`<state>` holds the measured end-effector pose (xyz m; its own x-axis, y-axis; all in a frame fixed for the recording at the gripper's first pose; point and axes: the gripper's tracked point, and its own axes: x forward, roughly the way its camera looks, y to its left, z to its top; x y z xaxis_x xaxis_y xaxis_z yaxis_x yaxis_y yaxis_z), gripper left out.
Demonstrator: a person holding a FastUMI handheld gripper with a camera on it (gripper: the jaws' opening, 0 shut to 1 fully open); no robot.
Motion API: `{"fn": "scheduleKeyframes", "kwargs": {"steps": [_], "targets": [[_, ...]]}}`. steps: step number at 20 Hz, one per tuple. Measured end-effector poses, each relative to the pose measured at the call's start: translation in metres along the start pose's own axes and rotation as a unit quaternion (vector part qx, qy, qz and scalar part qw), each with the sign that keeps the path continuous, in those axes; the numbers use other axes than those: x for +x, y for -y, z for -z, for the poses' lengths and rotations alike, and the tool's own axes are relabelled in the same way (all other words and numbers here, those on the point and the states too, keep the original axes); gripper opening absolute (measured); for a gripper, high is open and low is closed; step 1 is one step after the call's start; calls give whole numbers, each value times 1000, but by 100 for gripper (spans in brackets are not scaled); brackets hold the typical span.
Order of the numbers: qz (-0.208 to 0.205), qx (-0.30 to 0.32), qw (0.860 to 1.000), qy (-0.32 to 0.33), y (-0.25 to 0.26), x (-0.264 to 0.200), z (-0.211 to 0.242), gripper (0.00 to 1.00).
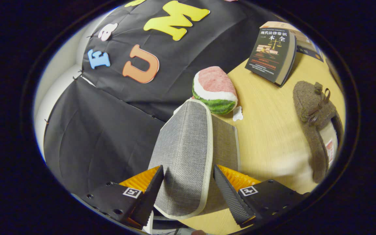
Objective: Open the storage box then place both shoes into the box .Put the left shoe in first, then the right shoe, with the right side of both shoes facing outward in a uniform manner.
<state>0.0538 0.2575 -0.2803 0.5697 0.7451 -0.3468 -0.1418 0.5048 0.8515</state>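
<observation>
The gripper (188, 182) is seen with its fingers spread apart, the grey fabric lid (183, 153) of the storage box raised between them; whether either finger (150, 192) presses on it cannot be told. The box body is hidden behind the lid. A brown shoe (315, 120) lies on the wooden table (269, 137), well apart, partly cut off. A watermelon plush (214, 89) and a book (273, 55) are beyond the lid.
</observation>
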Motion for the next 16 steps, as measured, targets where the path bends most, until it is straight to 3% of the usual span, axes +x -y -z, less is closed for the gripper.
{"fn": "scheduleKeyframes", "kwargs": {"steps": [2, 5, 6, 8, 10, 12, 16], "targets": [[-3, 10, 1000, 1, -3, -8, -8, 76], [-9, 7, 1000, 23, -12, -16, -19, 63], [7, 6, 999, 36, -5, -37, -34, 42], [-6, 7, 999, 33, -21, -30, -33, 4], [-6, -13, 999, 37, -34, -16, -38, 0], [-15, -37, 998, 41, -59, -36, -47, 0], [-65, -82, 993, 45, -143, -46, -60, 0]]}}
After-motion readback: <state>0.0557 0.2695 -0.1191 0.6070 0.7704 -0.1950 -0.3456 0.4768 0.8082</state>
